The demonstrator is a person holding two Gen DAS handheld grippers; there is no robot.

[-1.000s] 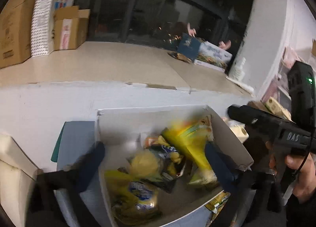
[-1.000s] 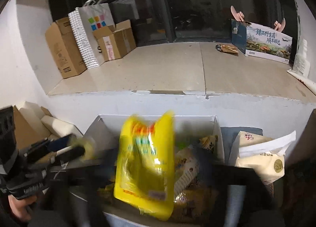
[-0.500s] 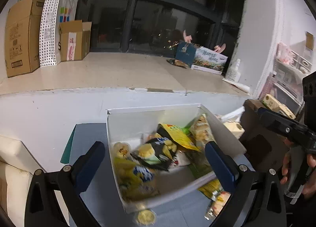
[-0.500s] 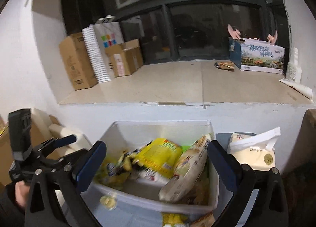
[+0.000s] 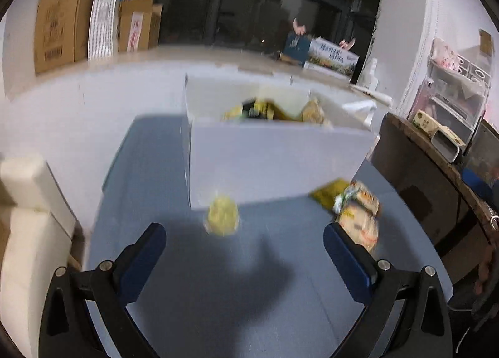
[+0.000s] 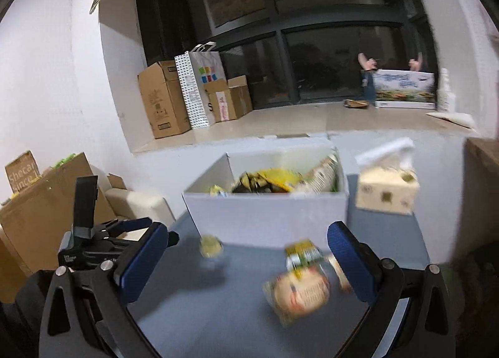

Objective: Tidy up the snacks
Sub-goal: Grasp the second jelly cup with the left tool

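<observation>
A white box (image 5: 274, 164) (image 6: 268, 214) full of snack packets stands on a blue-grey table (image 5: 218, 289). In front of it lie a small round yellow snack (image 5: 223, 216) (image 6: 211, 245), a yellow-green packet (image 5: 329, 195) (image 6: 304, 253) and an orange-and-white packet (image 5: 358, 224) (image 6: 299, 292). My left gripper (image 5: 243, 261) is open and empty, low over the table, short of the round snack. My right gripper (image 6: 246, 264) is open and empty, with the orange packet near its right finger.
A beige tissue pack (image 6: 386, 189) stands right of the box. A dark wooden cabinet (image 5: 430, 195) borders the table's right side. White cushions (image 5: 31, 208) and cardboard boxes (image 6: 37, 202) sit at the left. A ledge with boxes (image 6: 165, 99) runs behind.
Both grippers have pulled back and dropped low in front of the box. A second ago the right gripper held a yellow packet over the box; it lies in the box now.
</observation>
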